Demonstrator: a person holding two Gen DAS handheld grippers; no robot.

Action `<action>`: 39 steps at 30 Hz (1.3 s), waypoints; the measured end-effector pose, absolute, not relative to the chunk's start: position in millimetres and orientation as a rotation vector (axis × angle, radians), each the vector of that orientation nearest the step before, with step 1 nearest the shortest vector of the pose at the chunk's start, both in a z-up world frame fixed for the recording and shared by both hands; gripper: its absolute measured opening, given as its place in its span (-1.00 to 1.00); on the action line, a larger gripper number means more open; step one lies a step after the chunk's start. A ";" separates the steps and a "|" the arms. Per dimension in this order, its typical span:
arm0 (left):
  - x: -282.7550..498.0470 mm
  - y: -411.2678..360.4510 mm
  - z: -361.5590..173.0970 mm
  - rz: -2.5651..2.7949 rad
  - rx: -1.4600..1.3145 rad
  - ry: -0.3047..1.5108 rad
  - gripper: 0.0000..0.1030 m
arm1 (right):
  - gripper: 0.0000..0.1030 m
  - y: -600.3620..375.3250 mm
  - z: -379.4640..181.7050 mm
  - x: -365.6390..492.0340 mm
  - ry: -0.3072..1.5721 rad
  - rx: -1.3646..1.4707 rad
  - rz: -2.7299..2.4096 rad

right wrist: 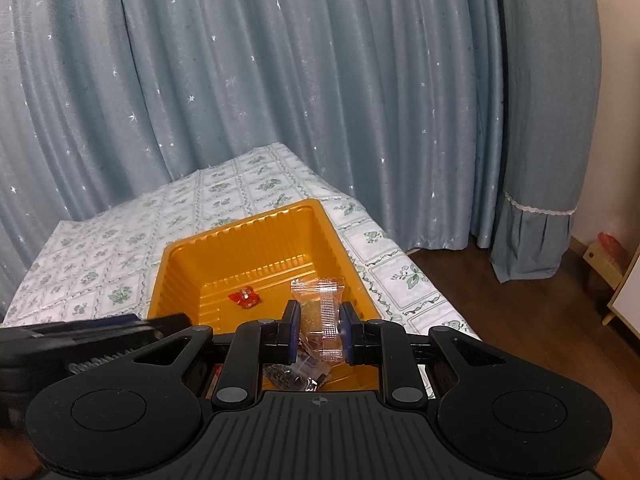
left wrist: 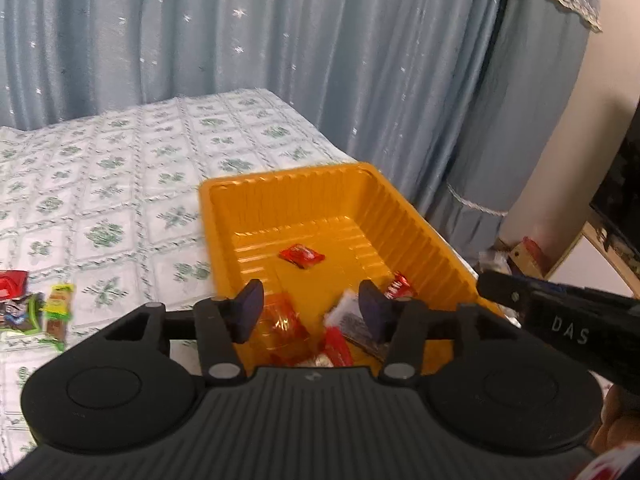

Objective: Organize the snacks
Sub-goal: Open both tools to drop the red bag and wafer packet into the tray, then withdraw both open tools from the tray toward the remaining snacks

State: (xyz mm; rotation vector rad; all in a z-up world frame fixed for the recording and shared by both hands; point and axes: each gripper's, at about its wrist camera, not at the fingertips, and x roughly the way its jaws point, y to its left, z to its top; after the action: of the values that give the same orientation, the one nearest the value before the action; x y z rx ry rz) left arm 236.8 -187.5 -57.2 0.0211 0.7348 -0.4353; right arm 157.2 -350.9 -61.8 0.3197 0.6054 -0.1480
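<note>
The left gripper [left wrist: 312,312] is matte black: a ribbed housing fills the bottom of the frame, flanked by two round discs. Black linkage bars carry silver pivot pins, and the fingers end in dark blue-purple pads [left wrist: 250,312]. The right gripper [right wrist: 319,334] has the same build, with a small crosshair mark at the housing's centre; at the left view's right edge its side reads "DAS".
</note>
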 end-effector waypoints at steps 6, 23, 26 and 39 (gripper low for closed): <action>231.0 -158.6 -49.7 -0.372 -0.032 0.724 -0.02 | -0.59 -346.0 -63.7 160.3 0.612 0.325 -0.132; 207.5 -108.9 -56.0 -0.279 -0.108 0.743 0.09 | -0.04 -335.6 -70.6 183.1 0.605 0.428 -0.047; 197.7 -106.4 -51.6 -0.273 -0.096 0.736 0.12 | -0.02 -338.9 -65.4 172.8 0.592 0.432 -0.059; 130.6 -80.7 -23.4 -0.230 -0.131 0.714 0.36 | 0.02 -320.7 -38.3 100.0 0.616 0.383 -0.105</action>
State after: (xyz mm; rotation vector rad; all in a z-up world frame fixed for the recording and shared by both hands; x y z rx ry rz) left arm 130.6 -80.7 -23.4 -0.1314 0.7140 -0.2303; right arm 100.0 -320.7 -38.3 0.3829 0.6157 -0.1050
